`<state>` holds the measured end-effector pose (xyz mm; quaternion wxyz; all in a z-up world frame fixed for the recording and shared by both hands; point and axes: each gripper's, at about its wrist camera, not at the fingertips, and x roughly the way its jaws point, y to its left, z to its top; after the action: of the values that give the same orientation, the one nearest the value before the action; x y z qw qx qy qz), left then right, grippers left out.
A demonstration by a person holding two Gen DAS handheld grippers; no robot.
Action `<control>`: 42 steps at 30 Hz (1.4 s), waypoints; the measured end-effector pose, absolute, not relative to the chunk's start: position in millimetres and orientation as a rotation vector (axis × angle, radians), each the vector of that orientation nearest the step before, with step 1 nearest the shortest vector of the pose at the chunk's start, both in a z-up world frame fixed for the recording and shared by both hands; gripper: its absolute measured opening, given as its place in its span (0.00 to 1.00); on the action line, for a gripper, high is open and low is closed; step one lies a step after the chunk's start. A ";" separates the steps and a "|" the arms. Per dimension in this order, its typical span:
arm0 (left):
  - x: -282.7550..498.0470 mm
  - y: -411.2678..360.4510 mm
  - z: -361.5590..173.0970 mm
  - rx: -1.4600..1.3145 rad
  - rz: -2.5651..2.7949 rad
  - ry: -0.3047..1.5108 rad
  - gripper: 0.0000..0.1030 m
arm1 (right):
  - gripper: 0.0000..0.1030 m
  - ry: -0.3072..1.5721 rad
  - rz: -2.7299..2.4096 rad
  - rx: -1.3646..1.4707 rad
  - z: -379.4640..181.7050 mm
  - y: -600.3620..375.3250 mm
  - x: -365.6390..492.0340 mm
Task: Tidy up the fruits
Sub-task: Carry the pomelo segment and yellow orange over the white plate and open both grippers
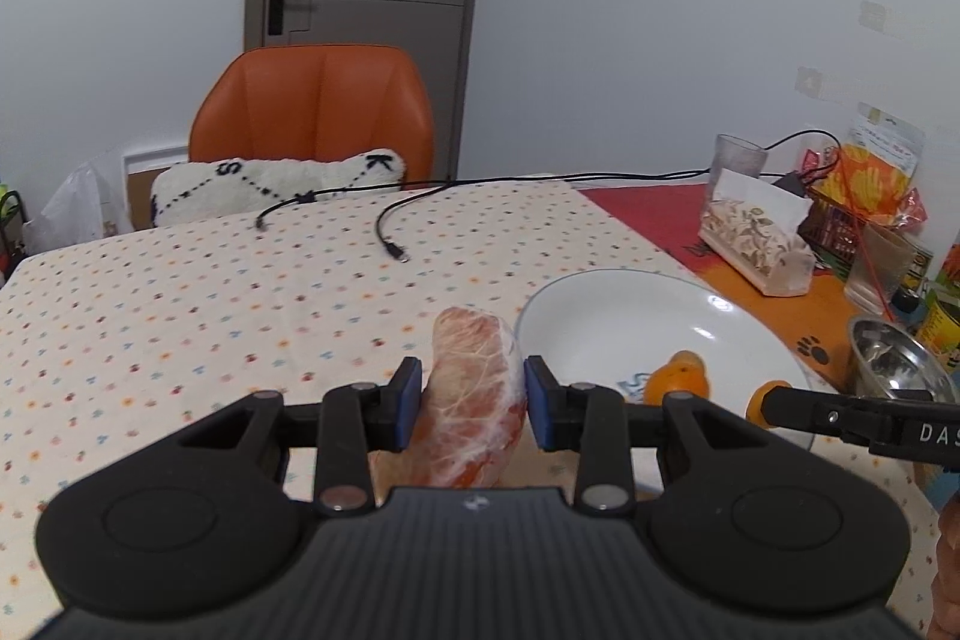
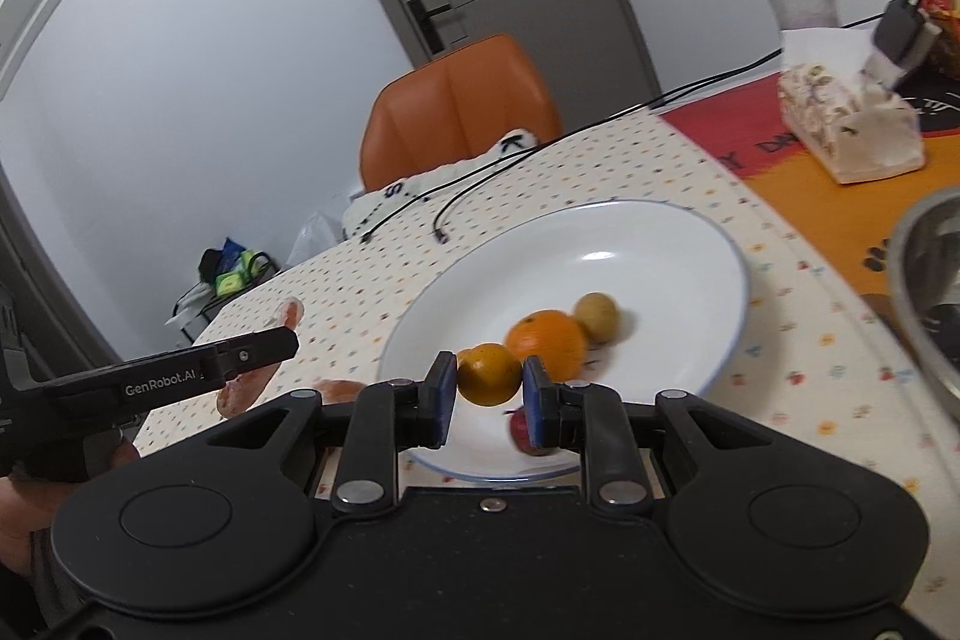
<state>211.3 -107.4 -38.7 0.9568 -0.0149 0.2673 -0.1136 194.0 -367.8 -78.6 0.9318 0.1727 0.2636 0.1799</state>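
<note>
Fruit is mid-delivery: my left hand-held gripper [image 1: 471, 409] clenches a film-wrapped pink grapefruit wedge [image 1: 474, 388], my right hand-held gripper [image 2: 487, 397] a small orange citrus [image 2: 489, 374], so next I judge both need lowering into the white shallow plate [image 2: 660, 244].

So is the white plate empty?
No. The white plate holds an orange, a yellowish-brown fruit and a small red fruit.

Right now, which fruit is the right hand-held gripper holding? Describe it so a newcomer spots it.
Find the white plate on the dotted tablecloth. At its near edge, the right hand-held gripper clamps a small orange fruit between its blue pads. Unlike the larger orange and yellowish fruit, it is held up, not lying in the plate.
</note>
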 end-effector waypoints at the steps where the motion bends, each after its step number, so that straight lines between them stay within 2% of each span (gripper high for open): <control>1: 211.9 -110.0 -38.7 -0.029 -0.236 0.541 0.34 | 0.21 0.538 0.361 0.354 -78.6 -370.6 193.6; 15: 230.5 -142.6 -39.8 -0.011 -0.292 0.543 0.34 | 0.22 0.526 0.284 0.389 -87.7 -396.1 199.2; 18: 236.7 -148.1 -41.2 -0.004 -0.297 0.544 0.34 | 0.28 0.520 0.280 0.394 -88.8 -399.1 200.2; 34: 265.7 -165.9 -52.3 0.005 -0.312 0.550 0.34 | 0.28 0.529 0.293 0.403 -95.8 -407.1 203.6; 38: 264.0 -162.5 -51.3 0.019 -0.269 0.526 0.41 | 0.28 0.537 0.306 0.401 -97.5 -403.8 206.4; 42: 261.9 -148.3 -51.0 -0.011 -0.245 0.545 0.54 | 0.28 0.543 0.315 0.400 -98.4 -400.3 207.7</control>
<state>261.9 -148.3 -51.0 0.9557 -0.0056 0.2684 -0.1207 207.7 -400.3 -98.4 0.9316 0.1955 0.2650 0.1539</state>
